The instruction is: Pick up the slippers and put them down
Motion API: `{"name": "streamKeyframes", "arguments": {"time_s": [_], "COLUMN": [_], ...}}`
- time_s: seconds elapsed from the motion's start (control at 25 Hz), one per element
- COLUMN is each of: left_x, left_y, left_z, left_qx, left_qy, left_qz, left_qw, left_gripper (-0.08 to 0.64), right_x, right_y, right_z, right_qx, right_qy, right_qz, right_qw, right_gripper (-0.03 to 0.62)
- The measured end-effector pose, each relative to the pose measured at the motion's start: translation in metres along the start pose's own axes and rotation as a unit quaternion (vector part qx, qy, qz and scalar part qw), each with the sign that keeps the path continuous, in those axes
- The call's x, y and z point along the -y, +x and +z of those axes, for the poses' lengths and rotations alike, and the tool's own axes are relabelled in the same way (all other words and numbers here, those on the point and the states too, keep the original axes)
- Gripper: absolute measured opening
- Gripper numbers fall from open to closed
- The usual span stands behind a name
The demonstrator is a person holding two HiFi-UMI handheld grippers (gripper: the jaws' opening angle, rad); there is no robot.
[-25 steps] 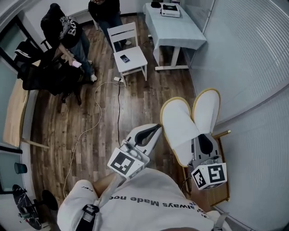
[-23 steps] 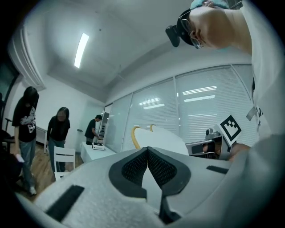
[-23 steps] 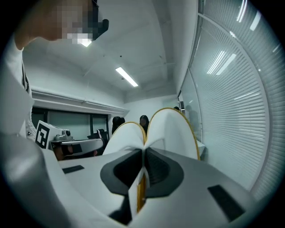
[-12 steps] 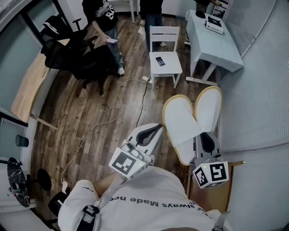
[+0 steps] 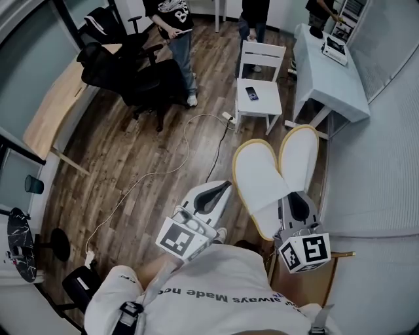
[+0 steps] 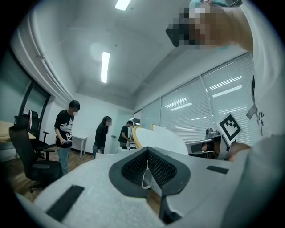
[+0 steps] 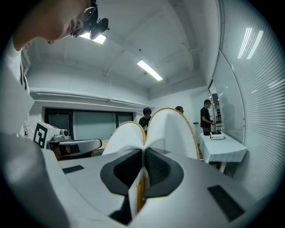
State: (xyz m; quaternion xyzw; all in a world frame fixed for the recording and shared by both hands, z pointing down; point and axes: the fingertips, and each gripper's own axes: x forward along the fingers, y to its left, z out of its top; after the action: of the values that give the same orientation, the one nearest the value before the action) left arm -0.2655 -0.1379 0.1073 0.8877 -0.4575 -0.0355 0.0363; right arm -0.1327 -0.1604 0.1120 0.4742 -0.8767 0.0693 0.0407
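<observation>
Can't really see the heel ends of the slippers (image 5: 258, 180) from the head view, buried under the right gripper (image 5: 298, 208). Only get that part from the right gripper view: pads squeezed tight on both heels at once, a sliver of yellow trim down between them, soles fanning up and apart into a V past the tips. So, held up in the air over the wood floor (image 5: 131, 170), near the ribbed white wall (image 5: 380, 163), toes pointing toward the white chair (image 5: 262, 91).

As for the left gripper (image 5: 213, 195): tips pressed together, nothing in there, hovering just left of the slippers, not touching them.

Other hidden stuff: some wooden thing (image 5: 308, 288) below the right gripper, mostly covered, can't tell what. Heads of the people (image 5: 171, 16) chopped off by the top edge in the head view.

Counting:
- two slippers, white with yellow edging
- two grippers, one marker cube each
- three people at the far end
- one white chair with one phone (image 5: 252, 93) on the seat
- one table (image 5: 327, 78) under a pale cloth, one boxy device (image 5: 335, 44) on it
- one black office chair (image 5: 131, 72)
- one long cable (image 5: 177, 163) snaking across the floor
</observation>
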Motion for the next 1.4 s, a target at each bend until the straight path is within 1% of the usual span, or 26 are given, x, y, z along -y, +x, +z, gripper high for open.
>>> {"name": "streamKeyframes", "arguments": {"time_s": [0.12,0.32,0.52,0.68,0.8,0.96,1.08,1.4], "left_x": [0.004,0.022,0.053,0.071,0.081,0.089,0.091,0.088], "left_y": [0.004,0.025,0.048,0.071,0.083,0.092,0.100,0.119], "left_z": [0.001,0.004,0.003,0.007,0.005,0.000,-0.006,-0.022], "left_qx": [0.002,0.007,-0.003,0.009,0.010,0.010,0.009,-0.012], "left_qy": [0.000,0.001,0.001,0.000,0.001,-0.001,-0.002,-0.001], "left_qz": [0.006,0.006,-0.009,-0.019,-0.030,-0.040,-0.040,-0.040], "left_qw": [1.0000,1.0000,1.0000,0.9998,0.9995,0.9991,0.9992,0.9991], "left_gripper": [0.011,0.011,0.011,0.011,0.012,0.011,0.011,0.011], "right_x": [0.007,0.037,0.070,0.094,0.108,0.120,0.128,0.146], "right_y": [-0.002,-0.016,-0.044,-0.059,-0.066,-0.071,-0.069,-0.060], "right_z": [0.002,0.007,0.013,0.014,0.010,0.007,0.000,-0.019], "right_qx": [0.002,0.003,0.008,0.010,0.007,0.004,-0.001,-0.022], "right_qy": [-0.004,-0.004,-0.004,0.000,0.004,0.012,0.012,0.027], "right_qz": [0.006,0.002,-0.019,-0.034,-0.041,-0.052,-0.051,-0.057], "right_qw": [1.000,1.000,1.000,0.999,0.999,0.999,0.999,0.998], "right_gripper": [0.023,0.023,0.023,0.023,0.023,0.023,0.023,0.023]}}
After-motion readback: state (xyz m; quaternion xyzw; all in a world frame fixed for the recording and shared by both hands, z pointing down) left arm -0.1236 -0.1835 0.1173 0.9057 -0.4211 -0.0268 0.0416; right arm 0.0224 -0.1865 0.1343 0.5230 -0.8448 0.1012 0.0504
